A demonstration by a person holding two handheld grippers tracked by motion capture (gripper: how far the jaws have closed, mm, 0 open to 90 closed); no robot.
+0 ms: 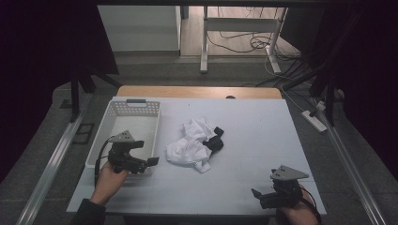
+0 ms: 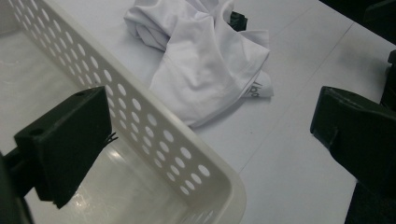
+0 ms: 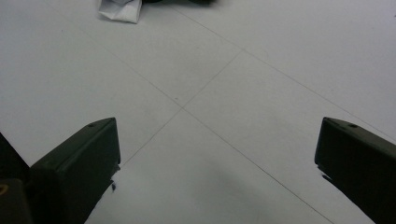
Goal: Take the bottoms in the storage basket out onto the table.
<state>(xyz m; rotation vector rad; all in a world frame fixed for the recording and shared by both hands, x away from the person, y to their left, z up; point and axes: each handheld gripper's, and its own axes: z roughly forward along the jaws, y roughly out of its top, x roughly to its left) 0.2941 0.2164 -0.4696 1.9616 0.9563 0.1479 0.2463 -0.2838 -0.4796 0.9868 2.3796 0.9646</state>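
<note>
A white-topped table (image 1: 263,154) was set on a grey floor (image 1: 56,103), a strip of its wooden edge (image 1: 197,92) left bare at the far side. Beyond the table, a white desk frame (image 1: 234,28) was placed on a paler wooden floor, with black cables (image 1: 244,42) trailed beneath it. A white power strip (image 1: 315,120) was laid right of the table. Metal rails (image 1: 51,164) were run along both sides. Dark curtains (image 1: 42,56) were hung left and right, and the light was kept dim.

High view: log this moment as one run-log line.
left gripper: open, over basket rim | right gripper: open, above bare table | white garment: crumpled mid-table, beside basket | black garment: against it
</note>
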